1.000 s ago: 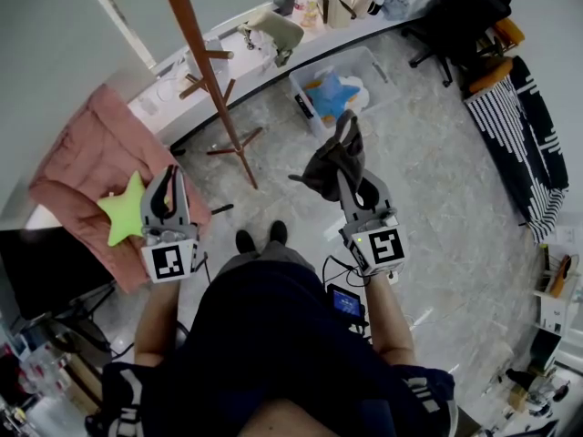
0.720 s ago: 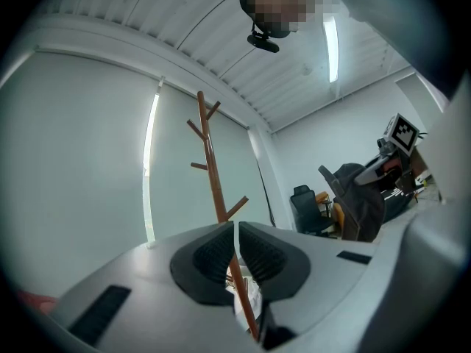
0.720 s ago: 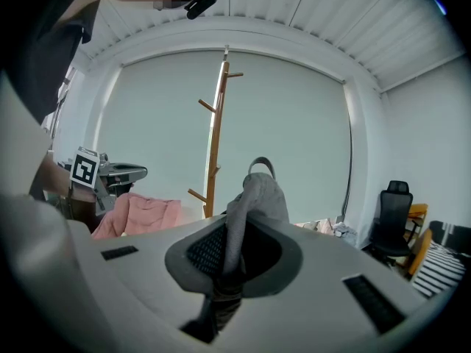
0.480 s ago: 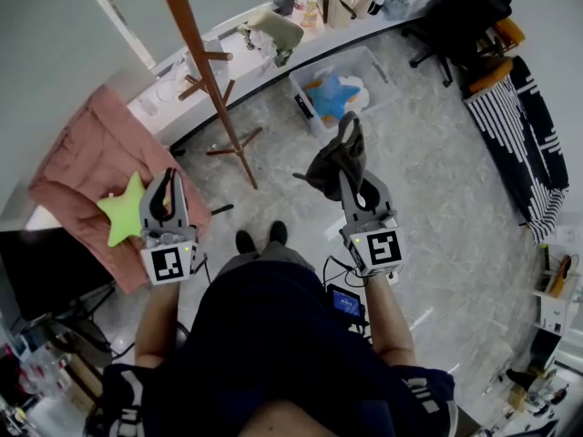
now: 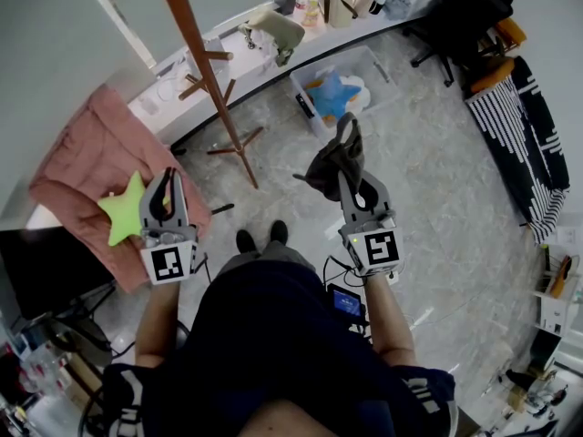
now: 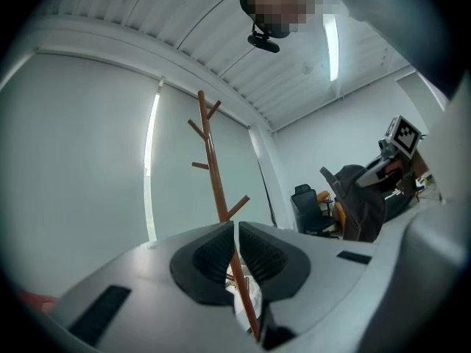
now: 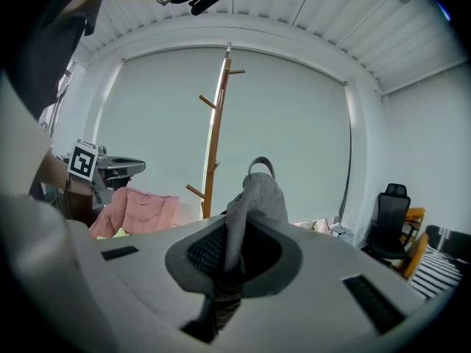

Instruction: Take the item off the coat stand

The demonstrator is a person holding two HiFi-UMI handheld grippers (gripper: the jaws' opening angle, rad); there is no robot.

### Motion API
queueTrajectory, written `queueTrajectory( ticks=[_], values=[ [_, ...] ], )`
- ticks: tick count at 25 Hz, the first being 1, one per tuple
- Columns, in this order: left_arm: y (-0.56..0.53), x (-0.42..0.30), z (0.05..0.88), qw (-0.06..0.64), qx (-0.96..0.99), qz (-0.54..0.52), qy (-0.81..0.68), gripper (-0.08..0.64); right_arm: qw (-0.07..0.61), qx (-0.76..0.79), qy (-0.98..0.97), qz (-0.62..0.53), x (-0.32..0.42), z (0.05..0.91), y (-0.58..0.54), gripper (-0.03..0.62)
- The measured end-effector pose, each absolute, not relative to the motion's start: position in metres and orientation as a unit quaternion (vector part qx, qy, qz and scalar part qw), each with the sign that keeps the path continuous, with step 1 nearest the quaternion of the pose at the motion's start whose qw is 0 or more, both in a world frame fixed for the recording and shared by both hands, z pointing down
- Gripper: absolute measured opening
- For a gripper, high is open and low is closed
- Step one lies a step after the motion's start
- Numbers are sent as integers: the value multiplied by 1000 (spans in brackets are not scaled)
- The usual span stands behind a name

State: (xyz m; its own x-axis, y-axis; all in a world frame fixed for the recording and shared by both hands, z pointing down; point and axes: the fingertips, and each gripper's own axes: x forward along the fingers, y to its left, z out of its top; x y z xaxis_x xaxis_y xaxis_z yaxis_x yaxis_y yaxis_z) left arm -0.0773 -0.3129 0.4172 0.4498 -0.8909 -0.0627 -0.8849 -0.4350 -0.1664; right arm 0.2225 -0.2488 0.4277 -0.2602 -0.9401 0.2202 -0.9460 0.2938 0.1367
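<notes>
A dark grey cloth item hangs in the air, off the stand, with my right gripper shut on it. In the right gripper view the grey cloth is pinched between the pads of the right gripper and rises above them, with a small loop on top. The brown wooden coat stand stands bare ahead and to the left, seen as the coat stand beyond the cloth. My left gripper is held level at the left. In its own view the left gripper is shut, with nothing between its pads.
A pink blanket with a green star plush lies left of my left gripper. A clear bin holding a blue plush sits beyond the cloth. Along the far wall runs a low ledge with clutter. A black office chair stands at the right.
</notes>
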Motion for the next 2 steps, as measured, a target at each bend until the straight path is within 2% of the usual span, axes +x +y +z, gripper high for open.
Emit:
queueTrajectory(
  ticks=[2],
  values=[
    [-313, -77, 418, 87, -847, -17, 524, 41, 131, 595, -793, 11, 223, 428, -249, 32]
  ],
)
